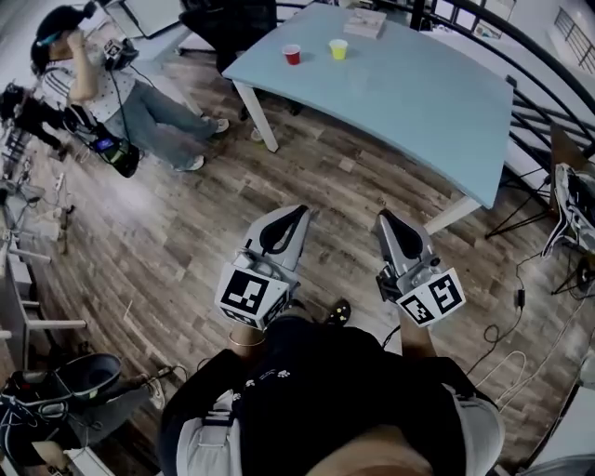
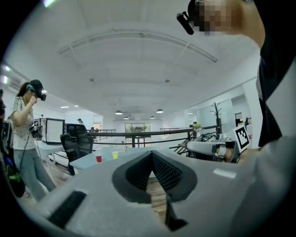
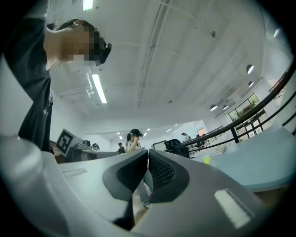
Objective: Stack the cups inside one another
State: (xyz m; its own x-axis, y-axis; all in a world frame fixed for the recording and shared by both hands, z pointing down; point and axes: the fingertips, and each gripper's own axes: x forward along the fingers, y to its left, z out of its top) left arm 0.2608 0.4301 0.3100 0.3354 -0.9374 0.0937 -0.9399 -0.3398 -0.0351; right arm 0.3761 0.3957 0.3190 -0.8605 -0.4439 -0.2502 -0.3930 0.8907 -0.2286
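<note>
Jaws of left gripper (image 1: 301,211), right gripper (image 1: 382,215) clenched, over floor (image 1: 177,232); red cup (image 1: 292,54), yellow cup (image 1: 338,48) near far table (image 1: 418,121) edge

Bright, even light was cast by ceiling lights (image 3: 98,88); picture edges were bent and darkened by fisheye lenses.

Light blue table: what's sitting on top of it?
A small red cup and a small yellow cup stand apart on the table; a flat pale book-like object lies behind them. The cups' insides are not visible.
</note>
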